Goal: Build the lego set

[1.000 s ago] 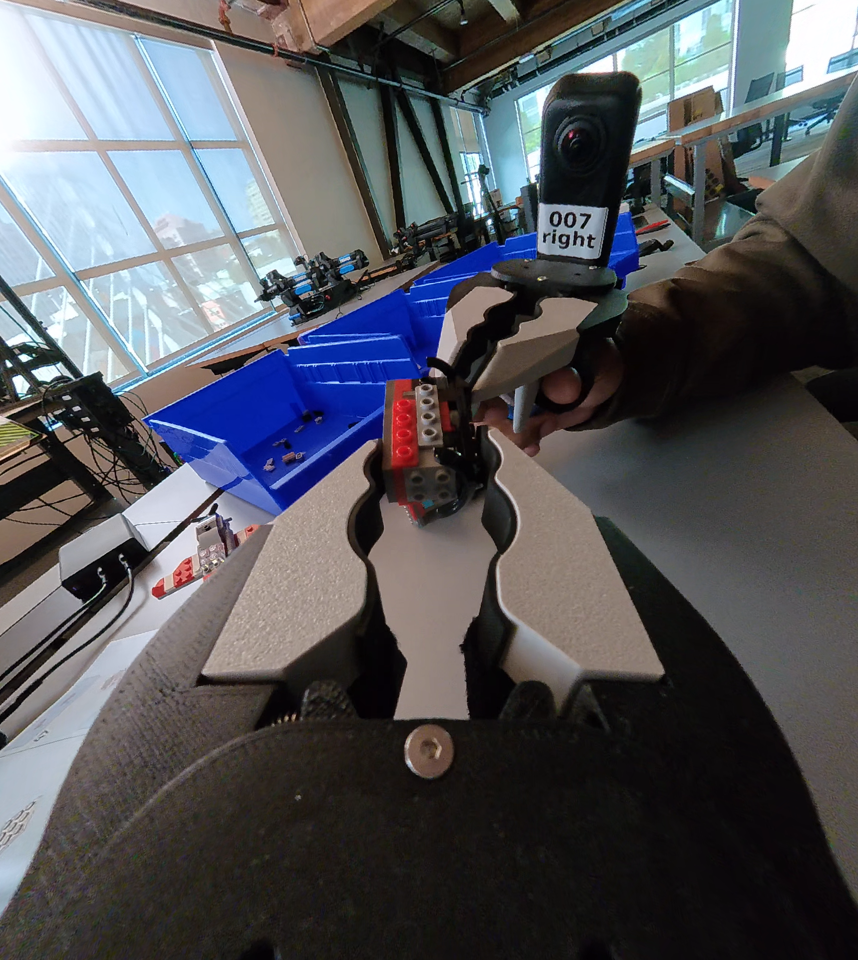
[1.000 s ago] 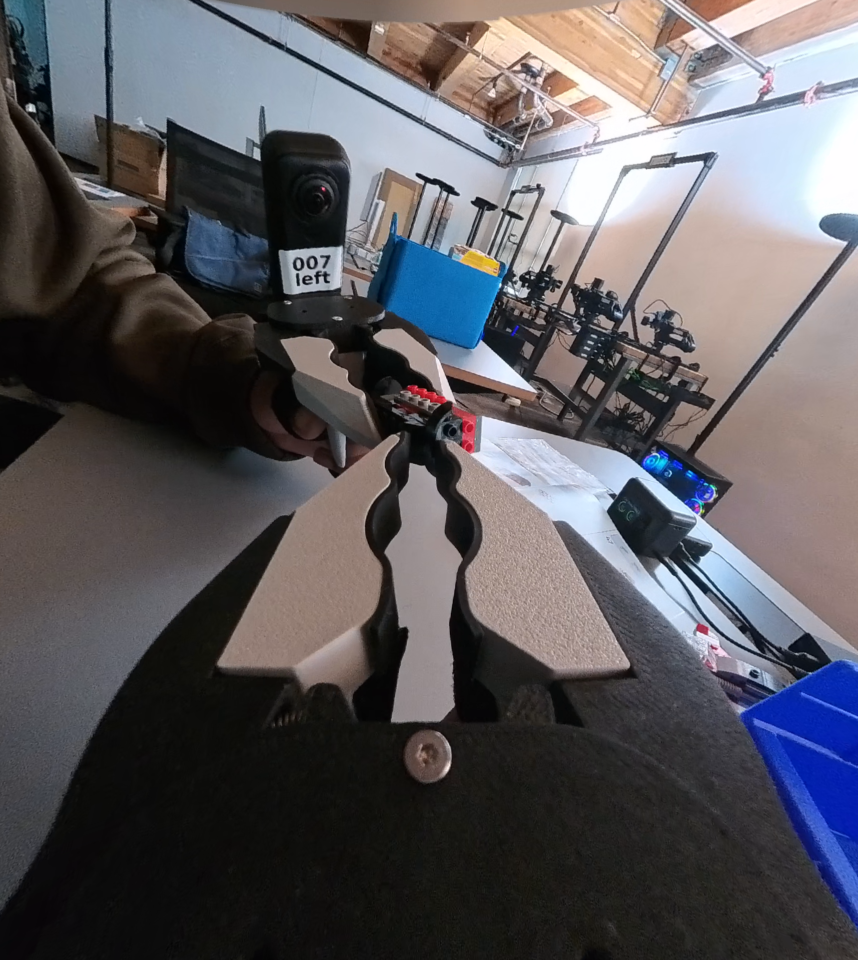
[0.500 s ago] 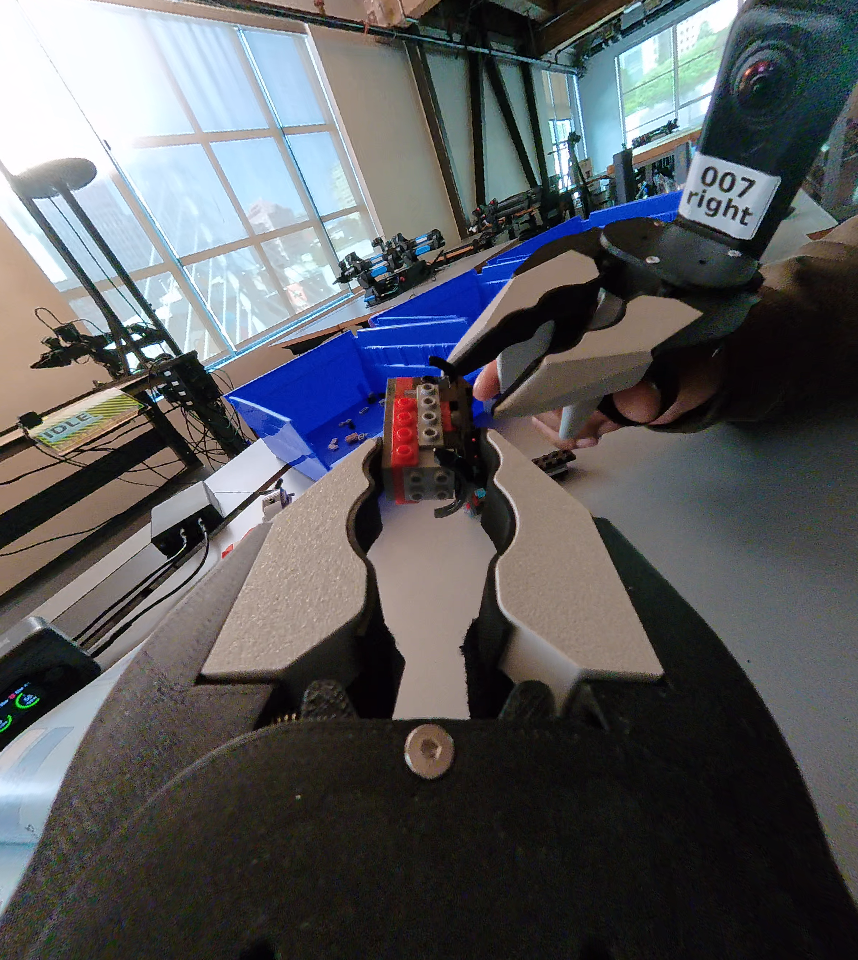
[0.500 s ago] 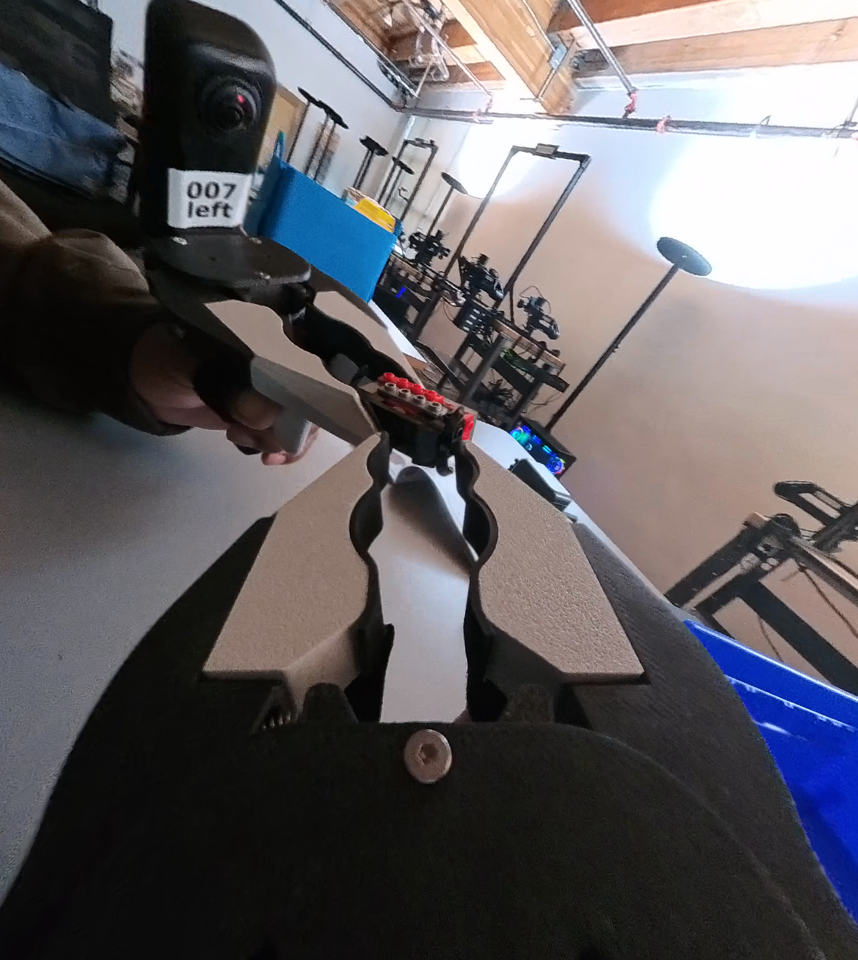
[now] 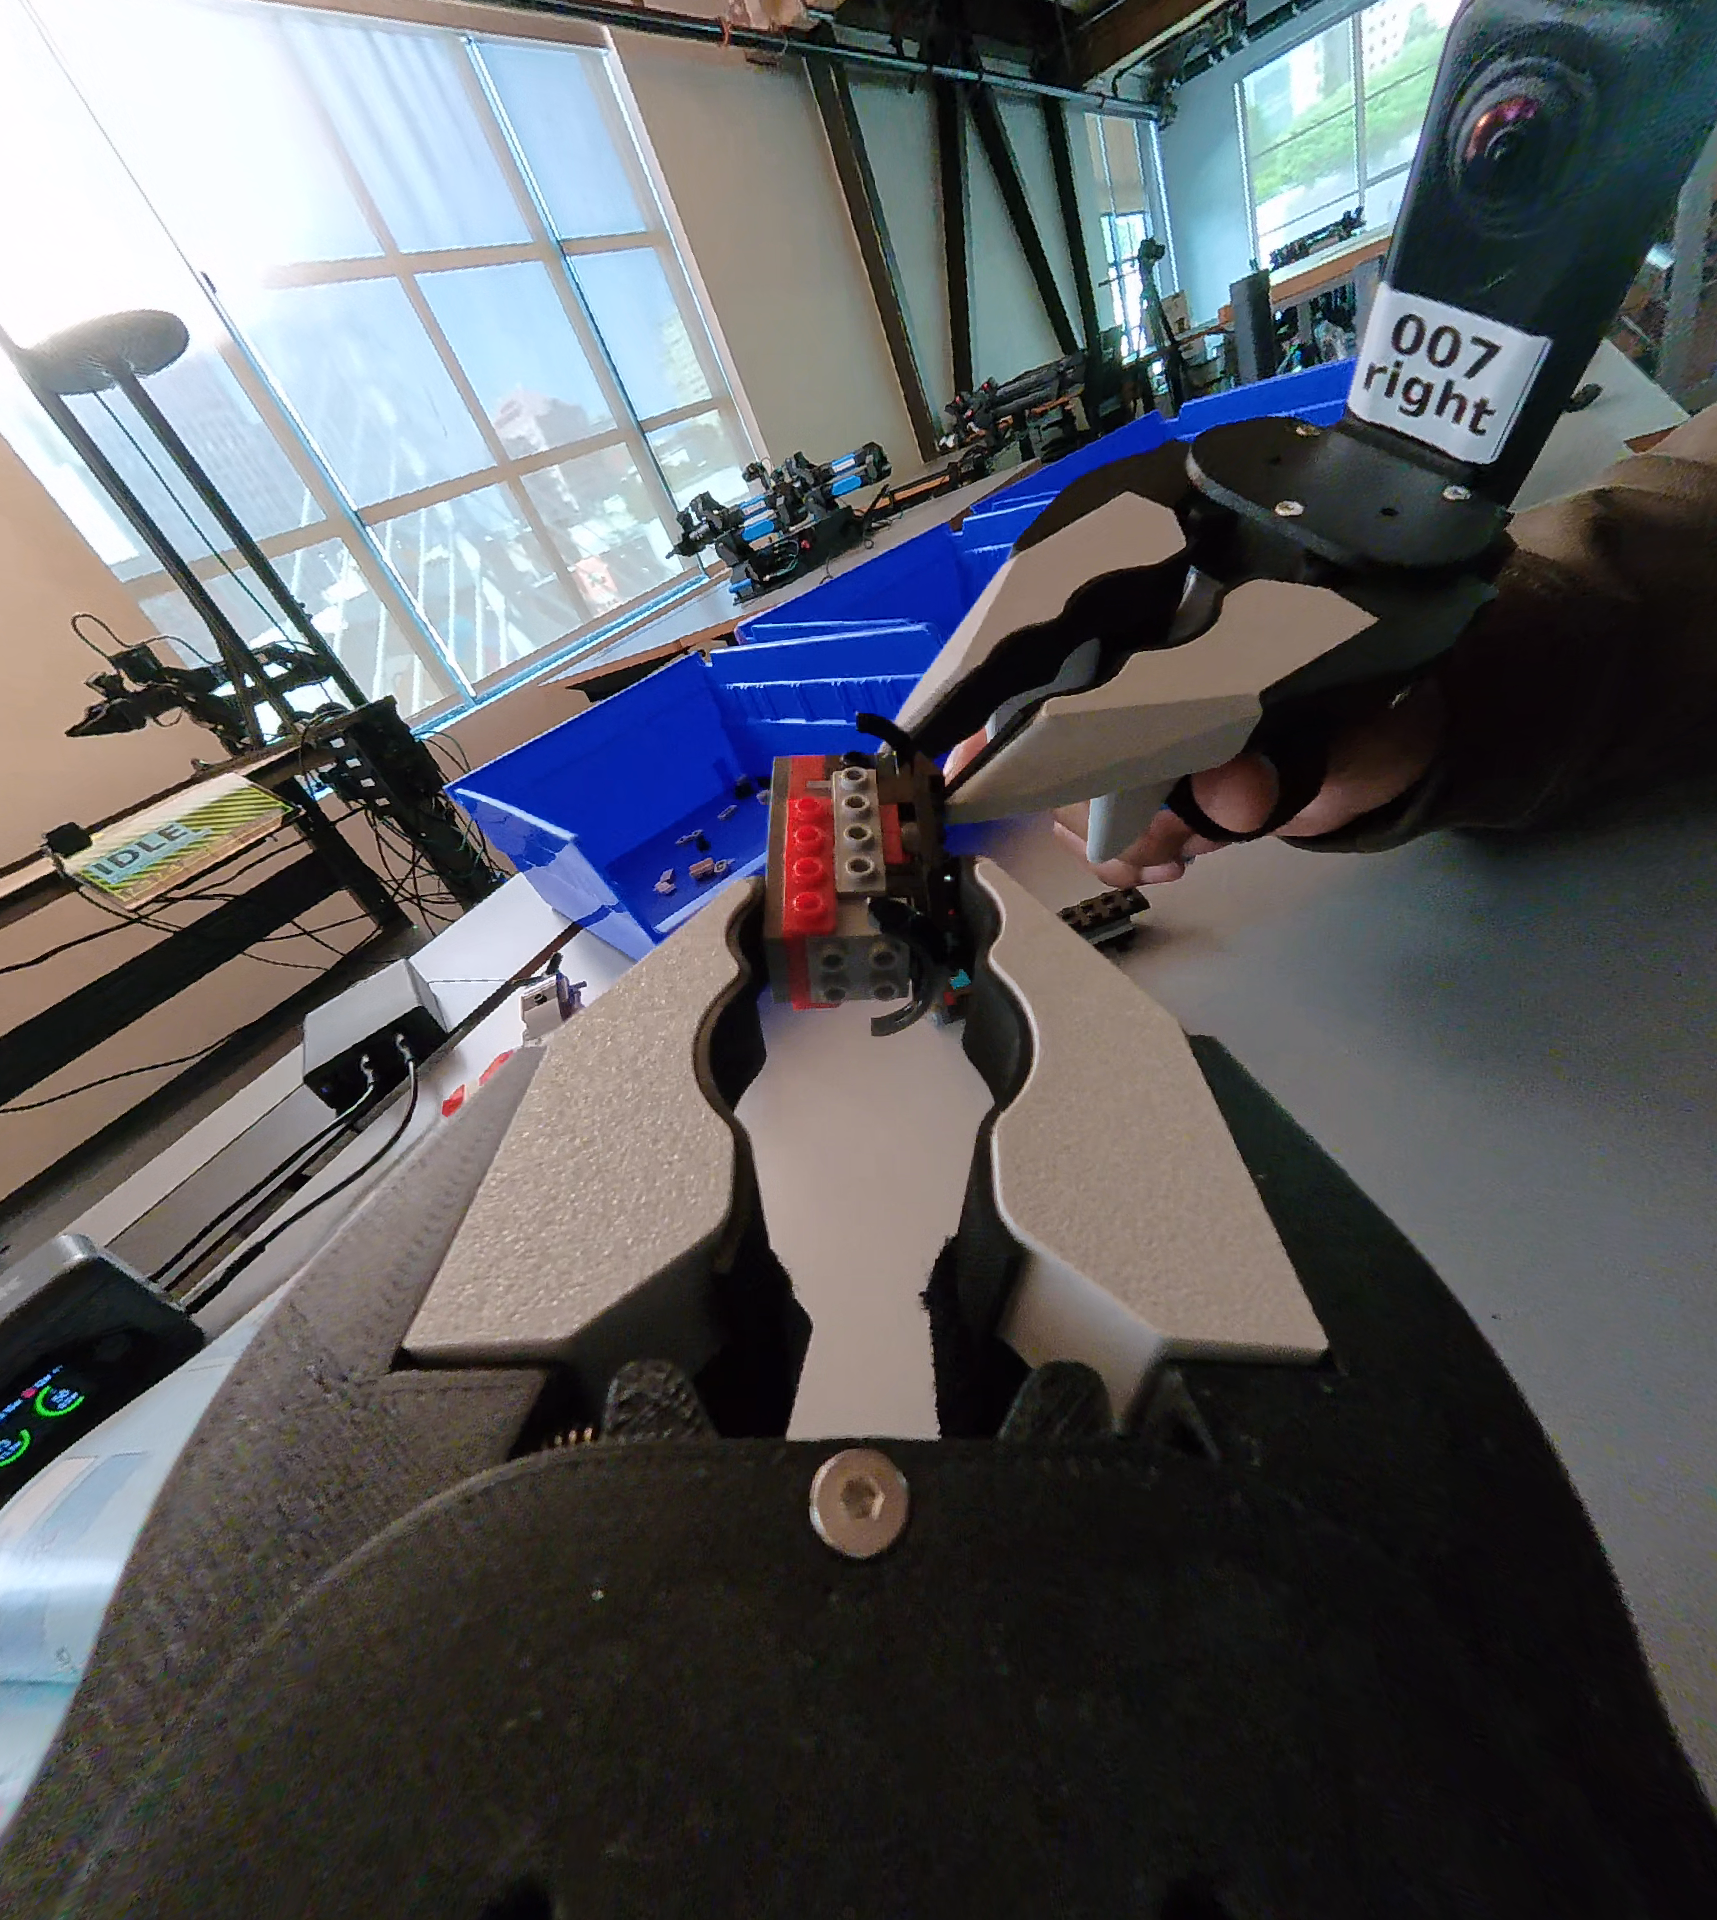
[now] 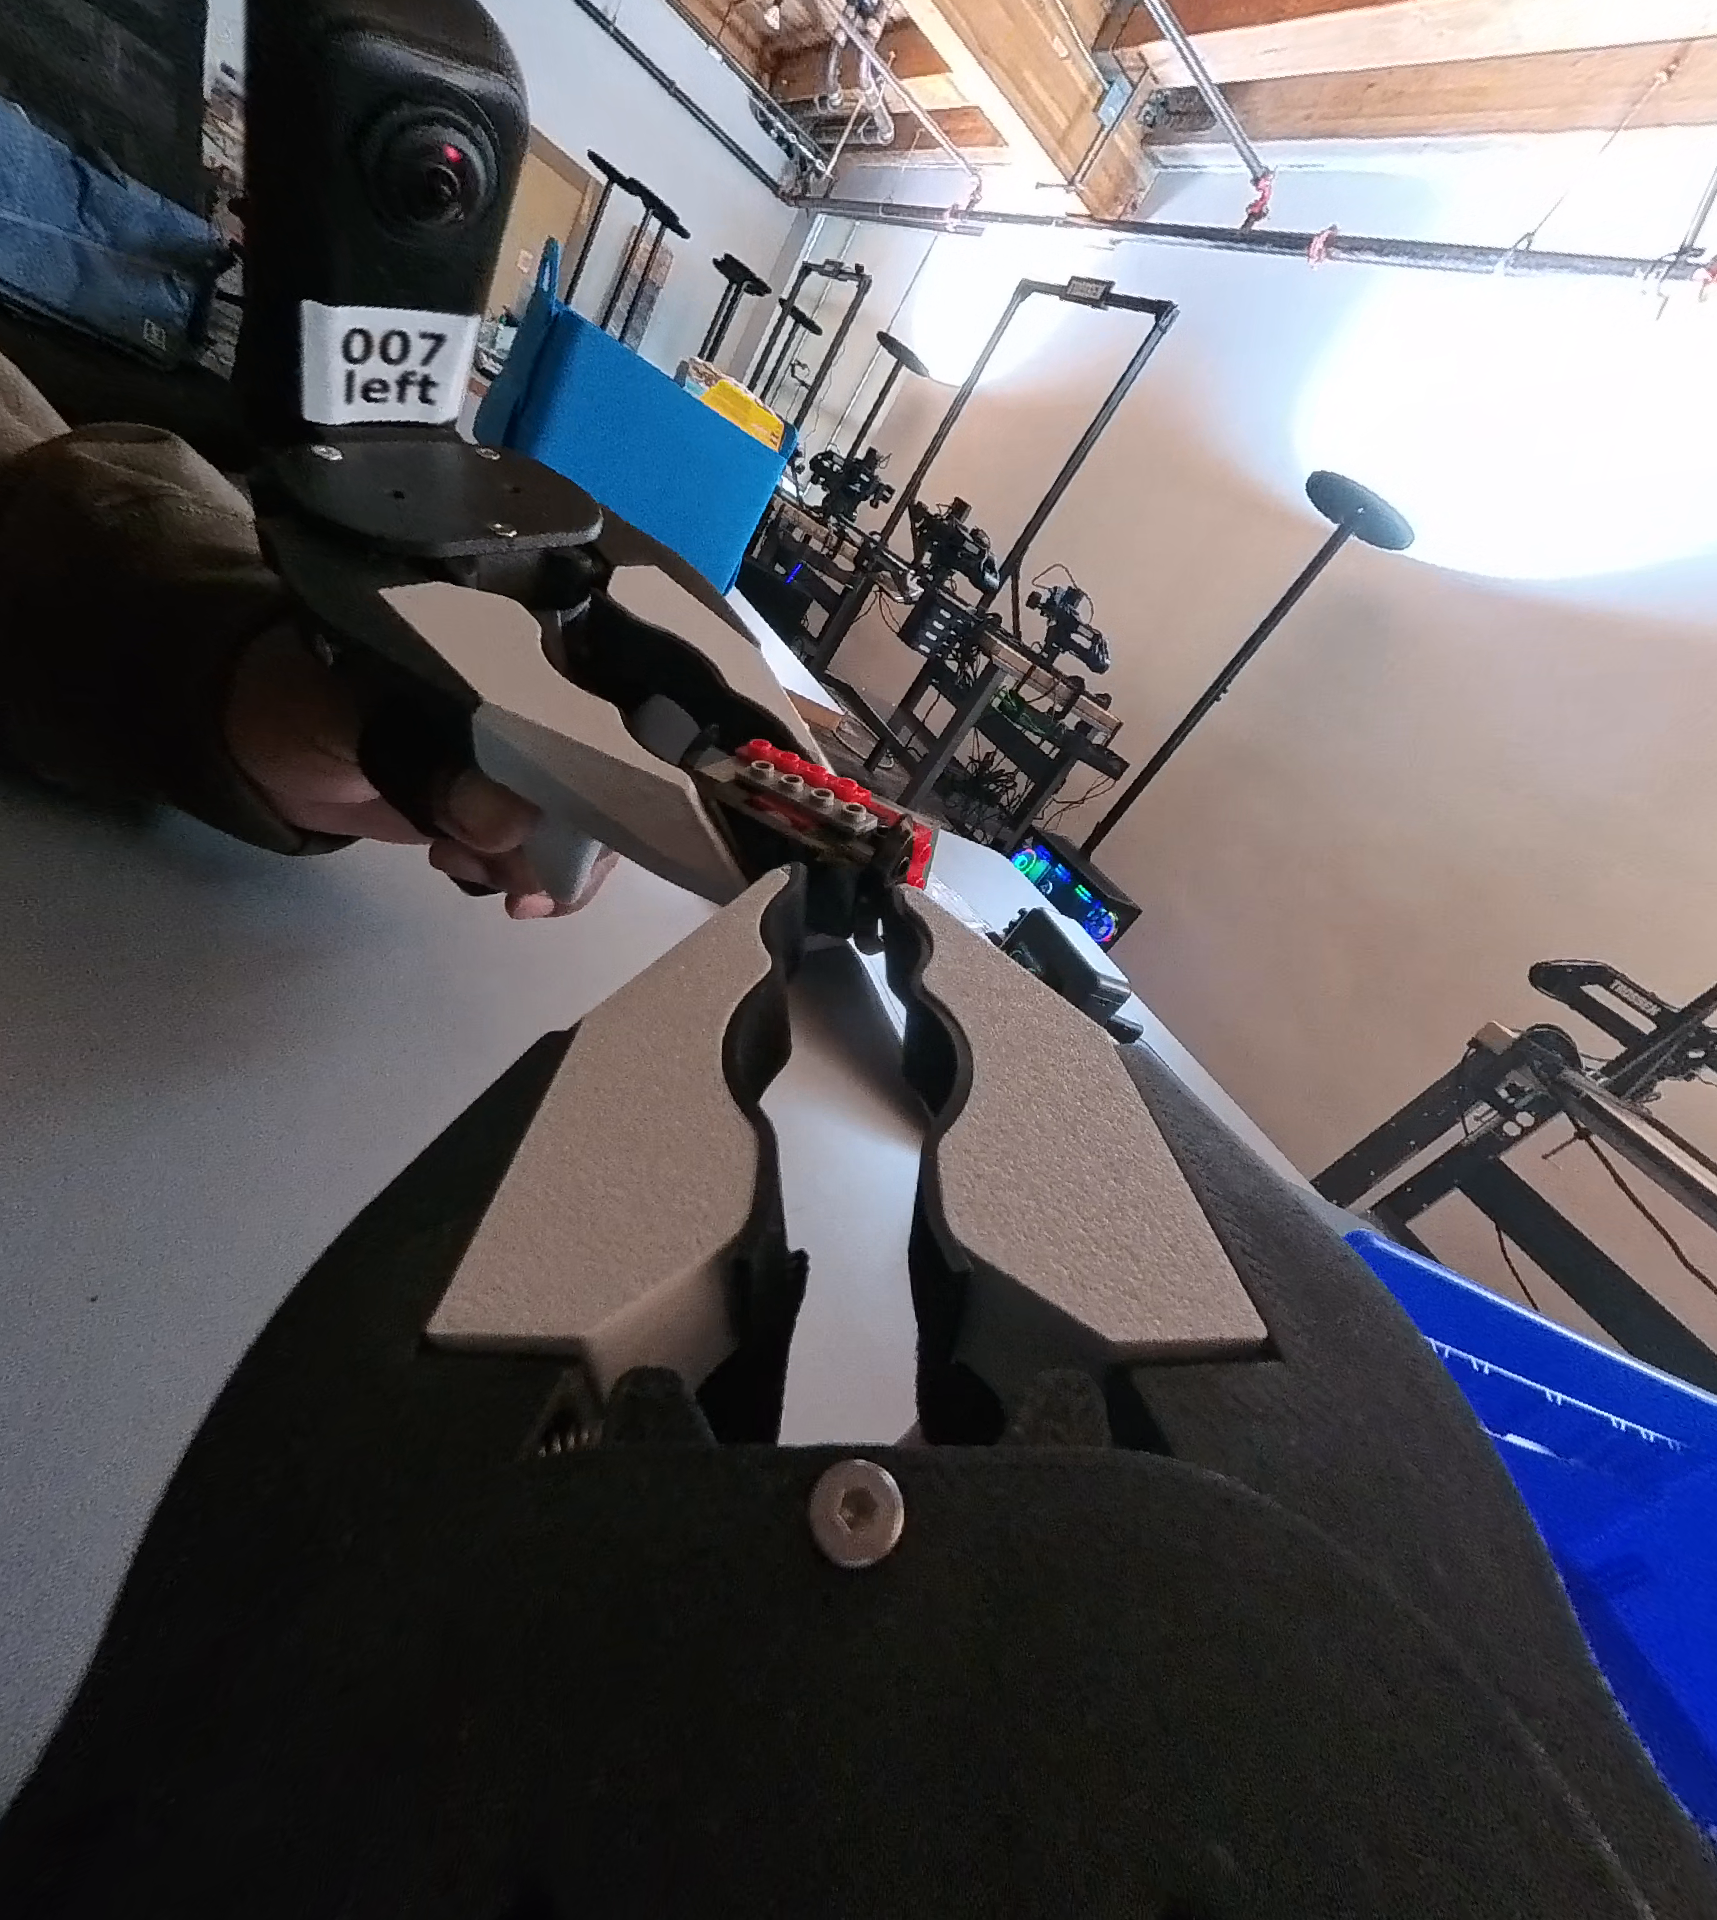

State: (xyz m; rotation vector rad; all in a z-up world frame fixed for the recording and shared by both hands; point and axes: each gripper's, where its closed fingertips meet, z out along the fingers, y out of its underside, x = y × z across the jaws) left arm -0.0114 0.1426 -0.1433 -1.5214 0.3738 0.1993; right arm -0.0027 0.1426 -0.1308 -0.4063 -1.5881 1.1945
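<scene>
**A:** What is the left gripper [image 5: 864, 925] holding?

**B:** It is squeezing a little brick model [image 5: 838, 883] made of red, grey and black bricks. Both its fingers are pressing on the model's sides, and it is holding the model up above the grey tabletop [image 5: 1456, 1091].

**A:** And the right gripper [image 6: 838, 904]?

**B:** It is coming in from the right. Its fingers are close together, and they are pinching a black bit on the far right end of the same model [image 6: 812, 805]. I think the pads are pressing on that bit, but it is dark there and hard to see.

**A:** What is lying near them?

**B:** A small black brick piece [image 5: 1103, 914] is lying on the tabletop, just right of the left gripper. A big blue bin [image 5: 625, 790] is sitting behind the model, with a few tiny pieces inside it. A little grey box [image 5: 371, 1023] with cables is sitting far off to the left.
</scene>
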